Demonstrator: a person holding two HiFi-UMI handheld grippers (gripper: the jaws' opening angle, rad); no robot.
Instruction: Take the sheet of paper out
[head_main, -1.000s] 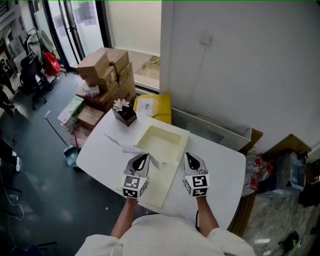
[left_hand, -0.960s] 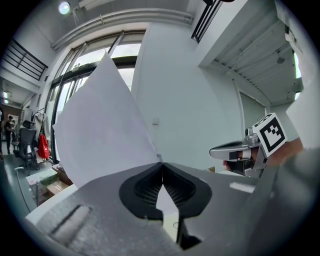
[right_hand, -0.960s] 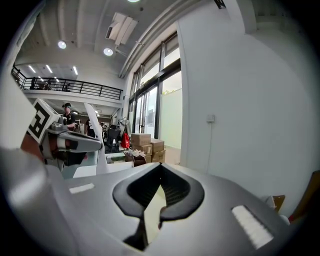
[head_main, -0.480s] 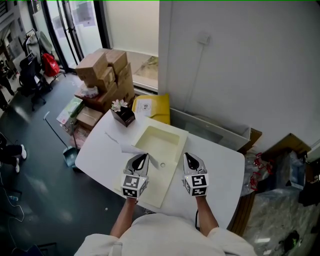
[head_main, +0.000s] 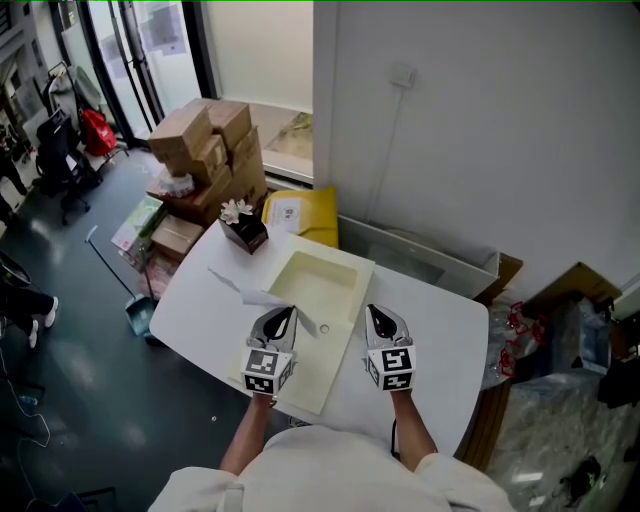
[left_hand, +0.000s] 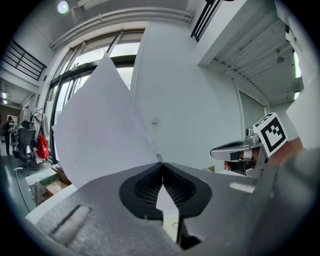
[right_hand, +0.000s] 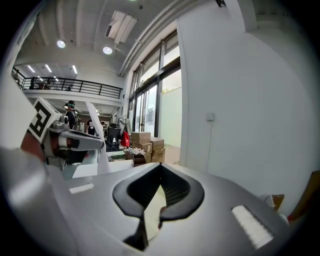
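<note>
Nothing moves between frames: the left gripper (head_main: 288, 313) stays clamped on the sheet of paper (head_main: 247, 293), sticking out left of center beside the cream box (head_main: 318, 262), the right gripper (head_main: 373, 312) closed on nothing, so the paper looks already out.

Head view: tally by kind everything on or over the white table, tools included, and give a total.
2 tools: left tool, right tool
1 sheet of paper
1 cream case
1 flower pot
Total: 5
</note>
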